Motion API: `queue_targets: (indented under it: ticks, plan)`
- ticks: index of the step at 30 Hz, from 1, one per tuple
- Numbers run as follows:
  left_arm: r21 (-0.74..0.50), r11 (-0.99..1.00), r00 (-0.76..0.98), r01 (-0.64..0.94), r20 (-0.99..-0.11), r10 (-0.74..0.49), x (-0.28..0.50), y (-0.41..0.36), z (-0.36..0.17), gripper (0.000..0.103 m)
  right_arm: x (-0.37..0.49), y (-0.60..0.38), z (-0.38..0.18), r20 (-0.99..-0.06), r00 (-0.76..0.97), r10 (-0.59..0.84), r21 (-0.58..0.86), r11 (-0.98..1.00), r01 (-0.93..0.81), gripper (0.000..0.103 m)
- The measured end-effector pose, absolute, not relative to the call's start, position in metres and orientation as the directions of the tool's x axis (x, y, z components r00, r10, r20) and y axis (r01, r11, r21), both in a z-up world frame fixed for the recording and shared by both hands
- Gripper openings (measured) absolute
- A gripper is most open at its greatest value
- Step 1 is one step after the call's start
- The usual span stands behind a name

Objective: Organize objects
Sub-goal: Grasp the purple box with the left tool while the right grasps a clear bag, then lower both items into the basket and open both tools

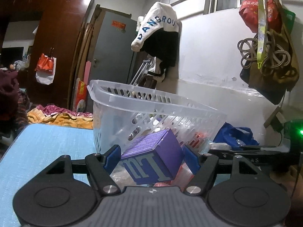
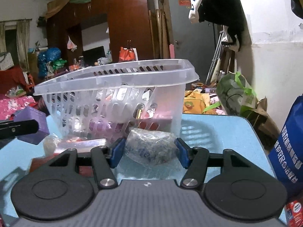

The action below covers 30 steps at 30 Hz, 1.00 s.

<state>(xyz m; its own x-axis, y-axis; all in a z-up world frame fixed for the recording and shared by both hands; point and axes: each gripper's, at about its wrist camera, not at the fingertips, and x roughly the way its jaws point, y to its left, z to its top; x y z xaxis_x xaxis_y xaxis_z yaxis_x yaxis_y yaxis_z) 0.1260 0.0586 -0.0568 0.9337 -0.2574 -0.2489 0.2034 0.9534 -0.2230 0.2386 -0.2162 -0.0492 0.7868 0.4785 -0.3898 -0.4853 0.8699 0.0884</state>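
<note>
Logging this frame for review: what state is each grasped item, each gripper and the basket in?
Purple box: tilted, clamped between the left gripper's pads.
Clear plastic packet: crumpled, squeezed in the right gripper.
Basket: upright on the blue table, open-topped, already holding items.

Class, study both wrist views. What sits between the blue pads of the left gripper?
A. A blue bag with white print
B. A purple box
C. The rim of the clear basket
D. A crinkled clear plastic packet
B: in the left wrist view the purple box is clamped between the pads of the left gripper, in front of the clear basket; the plastic packet is in the right gripper.
</note>
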Motion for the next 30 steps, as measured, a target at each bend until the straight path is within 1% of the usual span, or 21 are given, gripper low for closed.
queue_targets:
  ticks: [3,6,9,11,12,14,15,17,20,22,24,25,26,27,28,29,30]
  plan:
    - [-0.200,0.958,0.940,0.204,-0.233,-0.249,0.120,0.056,-0.053,0.075,0.219,-0.225,-0.043,-0.349,0.796,0.495,0.091,0.863,-0.497,0.062]
    - [-0.203,0.948,0.937,0.244,-0.203,-0.285,0.112,0.052,-0.037,0.075,0.201,-0.230,-0.023,-0.291,0.798,0.528,0.091,0.845,-0.527,0.062]
    - [-0.167,0.952,0.949,0.256,-0.142,-0.280,0.110,0.049,-0.001,0.075,0.194,-0.226,0.010,-0.218,0.799,0.560,0.069,0.826,-0.560,0.062]
    - [-0.154,0.962,0.958,0.226,-0.143,-0.248,0.129,0.048,0.027,0.075,0.202,-0.216,0.036,-0.172,0.810,0.561,0.027,0.825,-0.565,0.062]
    - [-0.148,0.966,0.960,0.210,-0.154,-0.233,0.143,0.047,0.039,0.075,0.210,-0.210,0.044,-0.170,0.819,0.548,0.005,0.831,-0.556,0.062]
    - [-0.152,0.972,0.957,0.177,-0.205,-0.206,0.181,0.046,0.056,0.075,0.241,-0.191,0.059,-0.218,0.843,0.492,-0.033,0.859,-0.510,0.062]
    - [-0.159,0.973,0.948,0.170,-0.245,-0.205,0.201,0.046,0.061,0.075,0.255,-0.186,0.063,-0.239,0.833,0.499,-0.008,0.857,-0.515,0.062]
    - [-0.167,0.973,0.939,0.157,-0.280,-0.200,0.221,0.044,0.061,0.075,0.278,-0.180,0.066,-0.260,0.810,0.526,0.042,0.844,-0.534,0.062]
    - [-0.158,0.978,0.930,0.139,-0.319,-0.184,0.240,0.041,0.057,0.076,0.290,-0.171,0.066,-0.269,0.824,0.499,0.000,0.855,-0.518,0.062]
    - [-0.166,0.977,0.919,0.134,-0.347,-0.185,0.249,0.039,0.050,0.078,0.295,-0.167,0.063,-0.287,0.821,0.494,-0.012,0.855,-0.519,0.063]
    - [-0.165,0.978,0.906,0.127,-0.383,-0.182,0.256,0.039,0.046,0.081,0.300,-0.165,0.059,-0.316,0.816,0.484,-0.026,0.856,-0.517,0.082]
    - [-0.160,0.977,0.903,0.142,-0.384,-0.194,0.253,0.040,0.044,0.081,0.298,-0.166,0.058,-0.320,0.827,0.463,-0.034,0.866,-0.498,0.097]
    - [-0.152,0.976,0.903,0.159,-0.378,-0.206,0.248,0.041,0.044,0.081,0.293,-0.168,0.058,-0.293,0.850,0.438,-0.046,0.882,-0.470,0.103]
    - [-0.145,0.975,0.908,0.168,-0.361,-0.211,0.239,0.042,0.044,0.082,0.278,-0.176,0.057,-0.266,0.859,0.437,-0.042,0.885,-0.464,0.103]
    - [-0.135,0.976,0.916,0.171,-0.343,-0.208,0.226,0.044,0.043,0.083,0.269,-0.184,0.057,-0.243,0.851,0.466,-0.008,0.876,-0.482,0.103]
    - [-0.129,0.978,0.921,0.165,-0.335,-0.199,0.215,0.046,0.042,0.087,0.263,-0.191,0.057,-0.238,0.838,0.491,0.032,0.866,-0.498,0.103]
    - [-0.125,0.980,0.927,0.158,-0.324,-0.191,0.201,0.048,0.040,0.092,0.253,-0.199,0.054,-0.227,0.828,0.513,0.076,0.857,-0.510,0.103]
